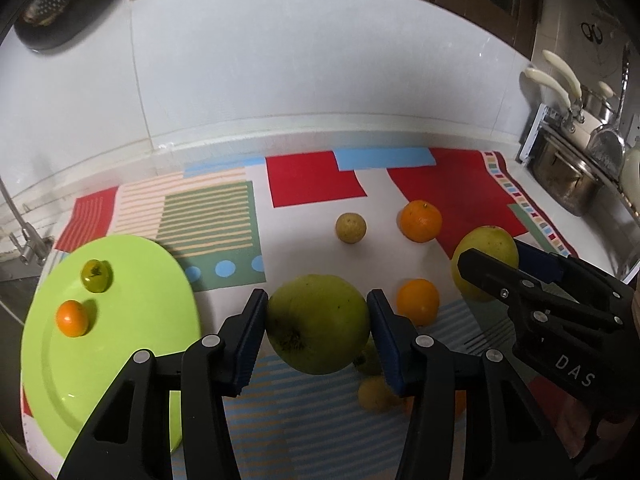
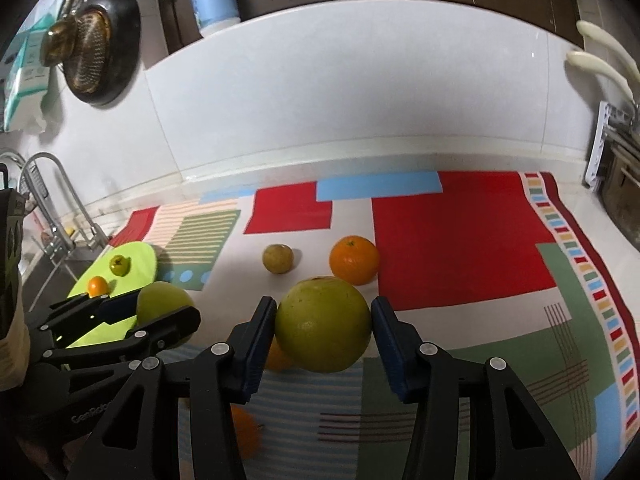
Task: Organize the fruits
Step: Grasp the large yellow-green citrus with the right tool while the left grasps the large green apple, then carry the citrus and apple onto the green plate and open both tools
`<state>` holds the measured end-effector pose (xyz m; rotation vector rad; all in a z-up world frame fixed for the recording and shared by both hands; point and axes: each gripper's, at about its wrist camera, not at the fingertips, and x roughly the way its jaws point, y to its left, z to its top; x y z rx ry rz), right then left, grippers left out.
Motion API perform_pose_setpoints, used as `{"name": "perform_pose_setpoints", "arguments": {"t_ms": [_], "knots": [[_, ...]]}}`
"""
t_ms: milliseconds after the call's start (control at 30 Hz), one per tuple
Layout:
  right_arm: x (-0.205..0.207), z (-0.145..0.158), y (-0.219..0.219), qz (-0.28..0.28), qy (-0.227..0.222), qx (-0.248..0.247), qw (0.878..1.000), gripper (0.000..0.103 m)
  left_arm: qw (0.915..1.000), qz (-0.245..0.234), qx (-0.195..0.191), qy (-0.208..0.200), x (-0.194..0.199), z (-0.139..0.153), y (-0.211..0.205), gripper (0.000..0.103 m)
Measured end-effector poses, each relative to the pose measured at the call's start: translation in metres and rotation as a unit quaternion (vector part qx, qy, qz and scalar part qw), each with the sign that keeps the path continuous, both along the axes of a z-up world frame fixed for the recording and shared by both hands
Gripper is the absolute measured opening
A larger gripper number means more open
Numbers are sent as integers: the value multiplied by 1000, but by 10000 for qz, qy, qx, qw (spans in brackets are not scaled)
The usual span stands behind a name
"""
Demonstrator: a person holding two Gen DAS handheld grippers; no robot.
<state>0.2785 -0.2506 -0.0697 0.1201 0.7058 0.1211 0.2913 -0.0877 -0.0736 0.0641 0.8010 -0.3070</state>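
My left gripper (image 1: 318, 326) is shut on a large green fruit (image 1: 318, 322), held above the patterned cloth (image 1: 304, 236). My right gripper (image 2: 324, 328) is shut on a large yellow-green fruit (image 2: 323, 324); it also shows in the left wrist view (image 1: 486, 258). A lime green plate (image 1: 120, 344) at the left holds a small green fruit (image 1: 96, 276) and a small orange (image 1: 72, 318). On the cloth lie a small yellowish fruit (image 1: 351, 228), an orange (image 1: 421, 221) and another orange (image 1: 418, 302). More small fruits (image 1: 374, 394) lie partly hidden under my left gripper.
A faucet (image 2: 48, 204) and sink stand at the left beyond the plate. A rack with pots (image 1: 576, 168) stands at the right edge of the counter. A white tiled wall (image 1: 320, 80) runs along the back. A dark pan (image 2: 96, 44) hangs on the wall.
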Motion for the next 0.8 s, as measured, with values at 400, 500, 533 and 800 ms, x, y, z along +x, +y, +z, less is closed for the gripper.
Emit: {"name": "perform_pose_setpoints", "arguments": {"t_ms": [400, 500, 533, 800], "knots": [[-37, 35, 23, 222, -434, -109, 9988, 50, 9986, 228, -128, -462, -45, 38, 27, 50], [-47, 43, 30, 301, -540, -126, 9980, 50, 9977, 296, -148, -584, -54, 47, 36, 50], [-50, 45, 33, 321, -568, -136, 9978, 50, 9974, 325, -147, -630, -59, 50, 39, 50], [-70, 61, 60, 506, -769, -107, 9957, 50, 9951, 450, -212, -853, -82, 71, 68, 50]]}}
